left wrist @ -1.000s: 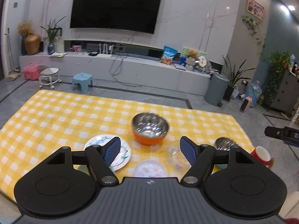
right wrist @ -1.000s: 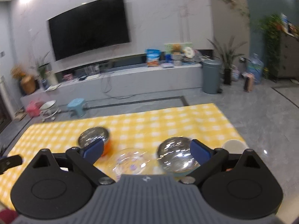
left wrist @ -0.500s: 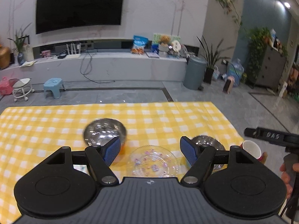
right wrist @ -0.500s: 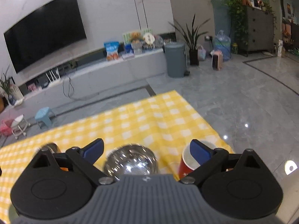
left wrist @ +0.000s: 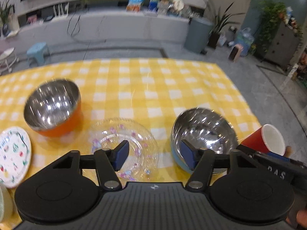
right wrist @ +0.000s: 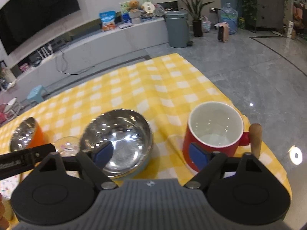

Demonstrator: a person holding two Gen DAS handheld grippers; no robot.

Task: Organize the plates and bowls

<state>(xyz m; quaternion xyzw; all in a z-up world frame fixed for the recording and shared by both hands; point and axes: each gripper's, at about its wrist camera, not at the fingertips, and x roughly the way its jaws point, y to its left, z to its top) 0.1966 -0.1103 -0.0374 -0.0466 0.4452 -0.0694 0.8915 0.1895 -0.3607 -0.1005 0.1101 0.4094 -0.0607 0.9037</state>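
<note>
On the yellow checked tablecloth [left wrist: 153, 88] stand an orange-sided steel bowl [left wrist: 51, 107], a clear glass plate [left wrist: 124, 145] with small pink marks, and a steel bowl [left wrist: 205, 136] with a pale blue outside. A white patterned plate [left wrist: 13, 155] lies at the far left. My left gripper [left wrist: 154, 153] hovers low over the gap between glass plate and blue bowl, jaws closing with nothing gripped. My right gripper [right wrist: 150, 155] hangs between the blue-sided steel bowl [right wrist: 119, 140] and a red mug [right wrist: 213, 132], jaws closing, pads touching neither.
The red mug [left wrist: 268, 141] has a wooden handle [right wrist: 255, 140] and stands near the table's right edge, with grey floor beyond. The orange bowl [right wrist: 25, 136] and glass plate [right wrist: 67, 145] sit left of the right gripper. A hand [left wrist: 301, 216] shows at lower right.
Both grippers have come down and swung right toward the table. Their jaws have narrowed. The bowls, glass plate and mug now look larger and closer.
</note>
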